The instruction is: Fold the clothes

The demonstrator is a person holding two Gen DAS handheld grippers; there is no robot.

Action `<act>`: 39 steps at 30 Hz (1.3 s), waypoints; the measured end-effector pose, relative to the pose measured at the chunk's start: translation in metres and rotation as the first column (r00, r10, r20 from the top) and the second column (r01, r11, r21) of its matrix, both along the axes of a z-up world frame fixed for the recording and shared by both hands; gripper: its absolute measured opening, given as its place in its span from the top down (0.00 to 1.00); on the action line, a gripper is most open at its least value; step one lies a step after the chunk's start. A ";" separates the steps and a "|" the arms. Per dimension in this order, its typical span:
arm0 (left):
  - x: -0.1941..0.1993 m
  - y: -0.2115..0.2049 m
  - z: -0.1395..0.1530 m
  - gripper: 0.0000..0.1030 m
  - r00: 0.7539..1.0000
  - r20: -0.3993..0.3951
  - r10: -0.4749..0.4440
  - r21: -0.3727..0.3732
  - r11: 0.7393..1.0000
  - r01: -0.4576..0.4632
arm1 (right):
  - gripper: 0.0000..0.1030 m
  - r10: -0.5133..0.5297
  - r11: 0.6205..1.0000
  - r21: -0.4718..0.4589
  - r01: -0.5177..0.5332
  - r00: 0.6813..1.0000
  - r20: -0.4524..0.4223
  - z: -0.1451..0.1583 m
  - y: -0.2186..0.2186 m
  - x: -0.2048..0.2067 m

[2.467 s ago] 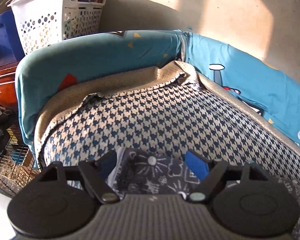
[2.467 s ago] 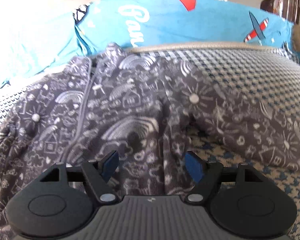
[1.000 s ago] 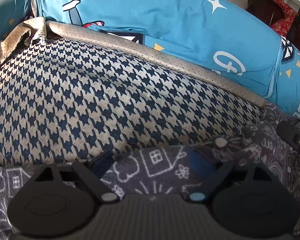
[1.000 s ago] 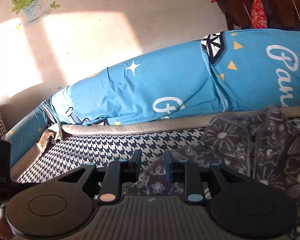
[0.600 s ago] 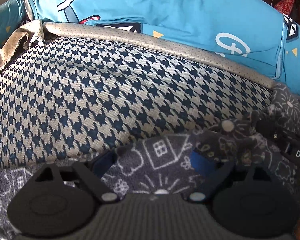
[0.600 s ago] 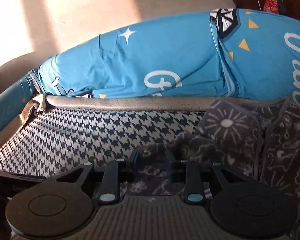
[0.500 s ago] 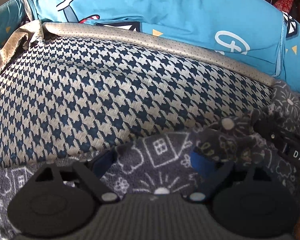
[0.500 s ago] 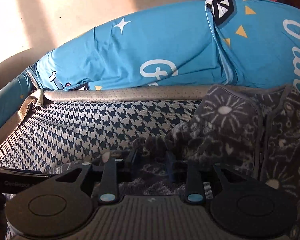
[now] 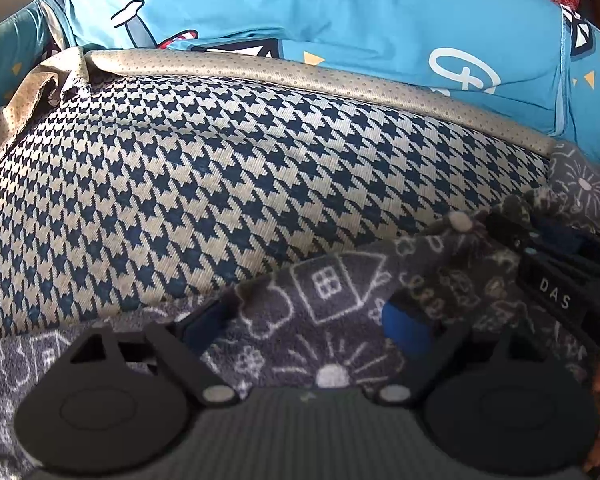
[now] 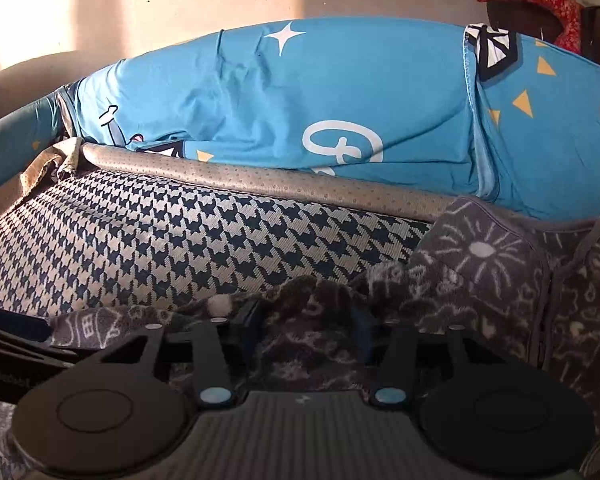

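Your left gripper (image 9: pixel 314 320) has its jaws apart with the grey printed garment (image 9: pixel 340 280) lying between them on the houndstooth cushion (image 9: pixel 220 184), while your right gripper (image 10: pixel 306 330), just beside it, also stands apart over a bunched fold of that garment.

we saw a fuzzy, matt grey fleece garment (image 9: pixel 340 292) lying on a coarse woven houndstooth cover (image 9: pixel 220 184) edged with a dotted tan trim (image 10: pixel 284 184), smooth blue printed cotton (image 10: pixel 300 100) behind it, and matt black plastic grippers (image 9: pixel 308 320).
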State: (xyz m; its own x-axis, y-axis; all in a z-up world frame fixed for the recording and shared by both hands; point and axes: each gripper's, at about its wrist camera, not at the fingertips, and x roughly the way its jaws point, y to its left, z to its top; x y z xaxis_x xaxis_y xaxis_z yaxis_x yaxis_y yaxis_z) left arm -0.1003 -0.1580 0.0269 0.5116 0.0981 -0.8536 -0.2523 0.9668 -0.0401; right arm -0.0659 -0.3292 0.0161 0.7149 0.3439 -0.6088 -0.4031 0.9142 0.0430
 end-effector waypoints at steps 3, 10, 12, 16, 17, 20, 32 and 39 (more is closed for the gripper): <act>-0.001 0.001 0.000 0.12 1.000 0.008 0.025 0.004 1.000 -0.025 | 0.83 -0.013 1.000 0.028 0.013 1.000 0.018 0.002 -0.001 0.002; -0.004 0.012 0.002 0.12 0.995 0.048 0.090 0.066 0.994 -0.093 | 0.88 -0.017 0.974 0.228 -0.007 0.995 0.103 0.032 -0.002 0.004; -0.002 0.016 -0.002 0.12 0.995 0.040 0.096 0.081 0.992 -0.099 | 0.88 -0.036 0.974 0.227 0.013 0.994 0.099 0.028 0.002 0.010; 0.001 0.021 -0.008 0.06 0.991 0.040 0.129 0.109 0.985 -0.133 | 0.82 -0.060 0.977 0.207 0.053 0.998 0.026 0.002 0.008 0.021; 0.001 0.022 -0.009 0.05 0.990 0.039 0.136 0.118 0.983 -0.139 | 0.79 -0.058 0.977 0.208 0.053 0.998 0.022 0.003 0.007 0.021; 0.003 0.024 -0.008 0.05 0.987 0.035 0.155 0.121 0.980 -0.158 | 0.71 -0.054 0.976 0.213 0.049 0.998 0.014 0.008 0.003 0.020; -0.001 0.058 0.011 0.08 0.965 0.045 0.260 0.061 0.963 -0.262 | 0.70 0.018 0.972 0.233 -0.020 1.000 0.012 0.039 -0.002 -0.009; -0.008 0.083 0.033 0.07 0.946 0.085 0.313 -0.034 0.950 -0.311 | 0.70 0.144 0.966 0.226 -0.127 0.988 -0.060 0.035 0.006 -0.049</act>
